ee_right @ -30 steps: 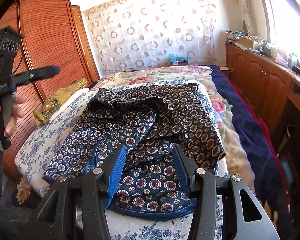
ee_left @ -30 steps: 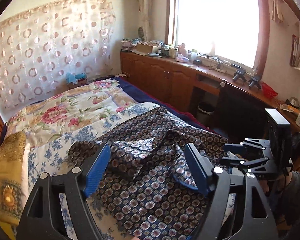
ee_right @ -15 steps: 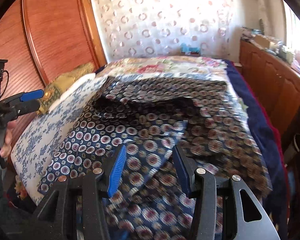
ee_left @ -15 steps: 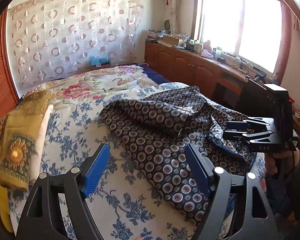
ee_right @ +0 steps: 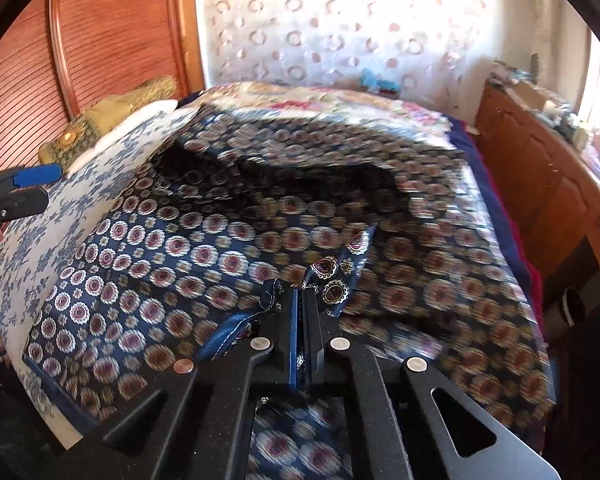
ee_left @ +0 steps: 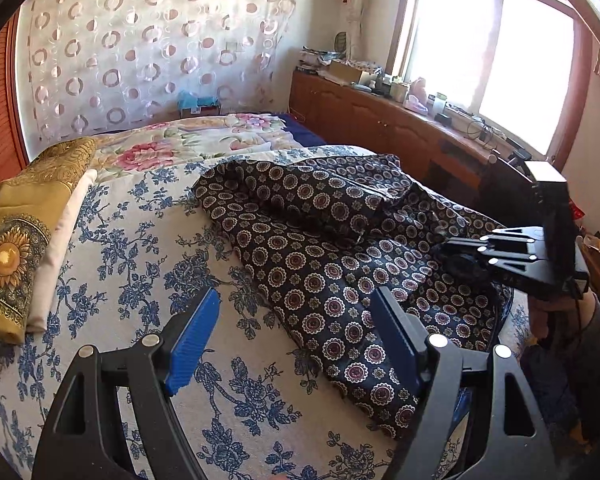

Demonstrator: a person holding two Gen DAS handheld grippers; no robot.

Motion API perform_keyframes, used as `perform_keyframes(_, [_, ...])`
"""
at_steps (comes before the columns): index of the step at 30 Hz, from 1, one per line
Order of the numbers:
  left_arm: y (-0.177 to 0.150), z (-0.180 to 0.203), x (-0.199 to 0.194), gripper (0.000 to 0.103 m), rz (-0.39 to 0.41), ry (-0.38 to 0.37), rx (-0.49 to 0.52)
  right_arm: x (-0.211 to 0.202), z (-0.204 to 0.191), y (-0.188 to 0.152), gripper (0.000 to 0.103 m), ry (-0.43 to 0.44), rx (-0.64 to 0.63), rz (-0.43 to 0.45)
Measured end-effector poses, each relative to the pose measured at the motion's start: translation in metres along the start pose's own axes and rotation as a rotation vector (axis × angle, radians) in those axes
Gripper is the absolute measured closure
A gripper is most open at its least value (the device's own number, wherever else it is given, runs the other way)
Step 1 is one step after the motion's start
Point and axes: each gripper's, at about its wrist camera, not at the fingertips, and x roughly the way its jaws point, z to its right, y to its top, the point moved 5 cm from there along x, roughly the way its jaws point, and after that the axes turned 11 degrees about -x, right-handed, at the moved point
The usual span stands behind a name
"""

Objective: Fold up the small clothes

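While its jaws were clamped together on a blue-trimmed edge of the garment (ee_right: 236,248), the right gripper (ee_right: 300,304) held that fold lifted at the near end of the bed (ee_left: 148,264), and the cloth was blurred there. With its jaws wide apart and holding nothing, the left gripper (ee_left: 296,344) hovered over bare bedspread just beside the garment's left edge. Crumpled, the garment lay with its long axis running from the near right corner toward the far middle, open bedspread stretching left to the pillow (ee_left: 24,240).
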Motion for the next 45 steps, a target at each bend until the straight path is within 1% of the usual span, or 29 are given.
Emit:
perform_keyframes(3, [-0.002, 0.003, 0.000, 0.024, 0.002, -0.003, 0.002, -0.020, 0.023, -0.008, 0.101, -0.041, 0.076, 0.040])
perform_keyframes(5, [-0.003, 0.005, 0.001, 0.024, -0.001, -0.006, 0.005, -0.026, 0.034, -0.014, 0.101, -0.072, 0.101, 0.035])
perform_keyframes(6, [-0.004, 0.006, 0.001, 0.024, -0.003, -0.008, 0.007, -0.026, 0.039, -0.017, 0.093, -0.080, 0.109, 0.028])
perform_keyframes(7, [-0.005, 0.007, 0.002, 0.024, -0.006, -0.008, 0.008, -0.026, 0.042, -0.018, 0.086, -0.088, 0.116, 0.022])
perform_keyframes(8, [-0.006, 0.009, 0.002, 0.024, -0.008, -0.010, 0.010, -0.026, 0.045, -0.017, 0.072, -0.087, 0.123, 0.020])
perform_keyframes(9, [-0.006, 0.010, 0.003, 0.024, -0.010, -0.011, 0.011, -0.025, 0.048, -0.015, 0.061, -0.079, 0.133, 0.027])
perform_keyframes(11, [-0.008, 0.013, 0.004, 0.024, -0.015, -0.014, 0.015, -0.023, 0.051, -0.009, 0.053, -0.066, 0.138, 0.045])
perform_keyframes(12, [-0.009, 0.014, 0.005, 0.024, -0.018, -0.014, 0.019, -0.022, 0.054, -0.005, 0.050, -0.072, 0.129, 0.050])
perform_keyframes(14, [-0.010, 0.016, 0.006, 0.024, -0.024, -0.016, 0.027, -0.013, 0.055, -0.001, 0.049, -0.080, 0.125, 0.054])
perform_keyframes(18, [-0.013, 0.018, 0.007, 0.024, -0.030, -0.018, 0.030, 0.005, 0.069, 0.001, 0.049, -0.004, 0.194, 0.039])
perform_keyframes(20, [-0.013, 0.018, 0.008, 0.024, -0.032, -0.017, 0.028, 0.011, 0.072, 0.004, 0.049, 0.011, 0.204, 0.031])
perform_keyframes(23, [-0.014, 0.017, 0.010, 0.024, -0.038, -0.015, 0.023, 0.014, 0.071, 0.008, 0.049, 0.082, 0.210, 0.037])
perform_keyframes(26, [-0.015, 0.018, 0.011, 0.024, -0.045, -0.024, 0.028, 0.024, 0.076, 0.010, 0.049, 0.061, 0.185, -0.012])
perform_keyframes(28, [-0.016, 0.019, 0.013, 0.024, -0.049, -0.025, 0.028, 0.038, 0.077, 0.012, 0.049, 0.075, 0.180, -0.055])
perform_keyframes(29, [-0.016, 0.019, 0.013, 0.024, -0.051, -0.023, 0.029, 0.038, 0.077, 0.011, 0.049, 0.082, 0.178, -0.061])
perform_keyframes(32, [-0.018, 0.018, 0.014, 0.024, -0.054, -0.021, 0.028, 0.040, 0.067, 0.017, 0.049, 0.117, 0.146, -0.055])
perform_keyframes(34, [-0.018, 0.018, 0.015, 0.024, -0.057, -0.022, 0.026, 0.039, 0.059, 0.019, 0.049, 0.124, 0.122, -0.053])
perform_keyframes(35, [-0.018, 0.018, 0.016, 0.024, -0.058, -0.022, 0.027, 0.039, 0.055, 0.020, 0.058, 0.122, 0.102, -0.059])
perform_keyframes(36, [-0.019, 0.018, 0.016, 0.024, -0.060, -0.022, 0.028, 0.039, 0.052, 0.020, 0.074, 0.117, 0.080, -0.068])
perform_keyframes(37, [-0.019, 0.019, 0.016, 0.024, -0.061, -0.022, 0.029, 0.038, 0.048, 0.020, 0.082, 0.106, 0.058, -0.077])
perform_keyframes(38, [-0.019, 0.019, 0.016, 0.024, -0.061, -0.022, 0.030, 0.038, 0.044, 0.020, 0.099, 0.093, 0.034, -0.082])
perform_keyframes(39, [-0.019, 0.019, 0.016, 0.024, -0.061, -0.021, 0.030, 0.034, 0.040, 0.021, 0.100, 0.079, 0.011, -0.073])
perform_keyframes(41, [-0.018, 0.019, 0.016, 0.024, -0.059, -0.021, 0.029, 0.021, 0.035, 0.021, 0.101, 0.079, -0.004, -0.035])
perform_keyframes(43, [-0.018, 0.018, 0.015, 0.024, -0.055, -0.022, 0.025, 0.004, 0.035, 0.019, 0.101, 0.047, -0.002, 0.007])
perform_keyframes(45, [-0.017, 0.017, 0.015, 0.024, -0.053, -0.022, 0.021, -0.016, 0.039, 0.012, 0.101, 0.035, 0.021, 0.043])
